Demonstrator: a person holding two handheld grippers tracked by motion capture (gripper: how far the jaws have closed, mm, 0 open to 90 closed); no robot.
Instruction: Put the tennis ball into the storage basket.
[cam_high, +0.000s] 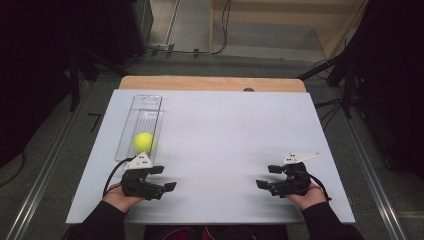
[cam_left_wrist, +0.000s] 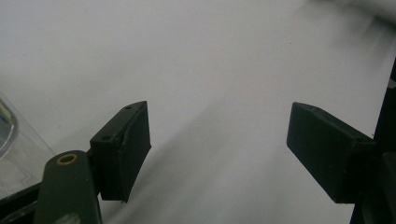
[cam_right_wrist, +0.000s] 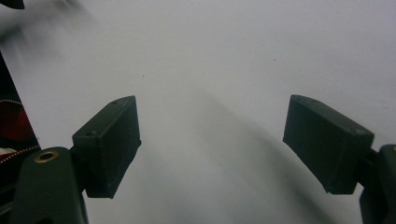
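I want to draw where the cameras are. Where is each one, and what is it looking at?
High view: sits above the person's side, looking forward and down at the white table, the clear tray with a yellow ball, both hands, the left tool and the right tool.
Left gripper view: rides on the left tool, looking along its open jaws across the table; the tray's corner shows.
Right gripper view: rides on the right tool, jaws open.
All views share the white table.

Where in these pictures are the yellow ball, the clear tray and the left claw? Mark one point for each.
yellow ball (cam_high: 143, 142), high view, middle of the ball.
clear tray (cam_high: 146, 100), high view, bare far end of its rim.
left claw (cam_high: 163, 178), high view, midway between its open jaw tips.
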